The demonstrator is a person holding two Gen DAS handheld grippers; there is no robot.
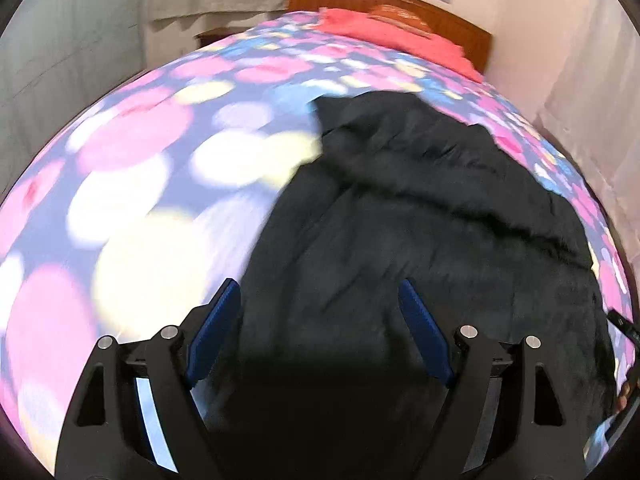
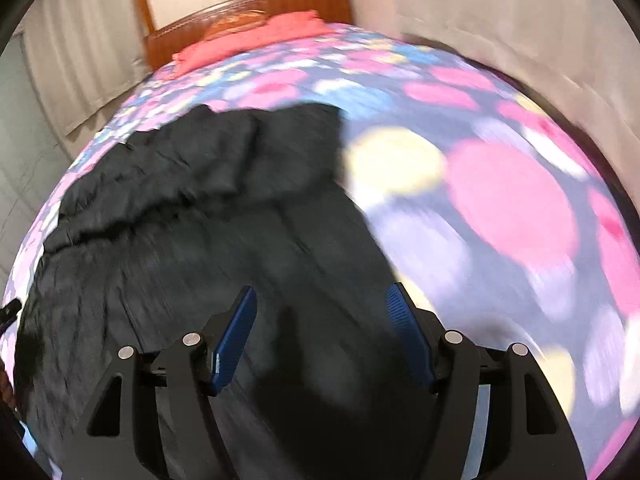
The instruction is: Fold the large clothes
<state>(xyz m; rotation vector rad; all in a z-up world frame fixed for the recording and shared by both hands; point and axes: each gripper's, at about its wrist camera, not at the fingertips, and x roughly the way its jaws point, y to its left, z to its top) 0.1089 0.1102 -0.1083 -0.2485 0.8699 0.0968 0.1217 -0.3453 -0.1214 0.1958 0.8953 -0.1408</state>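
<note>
The black garment [image 1: 420,208] lies spread on the bed [image 1: 132,168], its long axis running from 6 toward 12 o'clock toward the headboard [image 1: 384,4], under the left gripper [image 1: 320,292] and right gripper [image 2: 322,296], both gaping and empty.

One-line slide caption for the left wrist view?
Open left tool above a black garment spread on a floral bedspread, nothing gripped.

Two wrist fisheyes, steeply downward, close over one black garment [image 1: 420,220] on the bed [image 2: 512,200].
</note>
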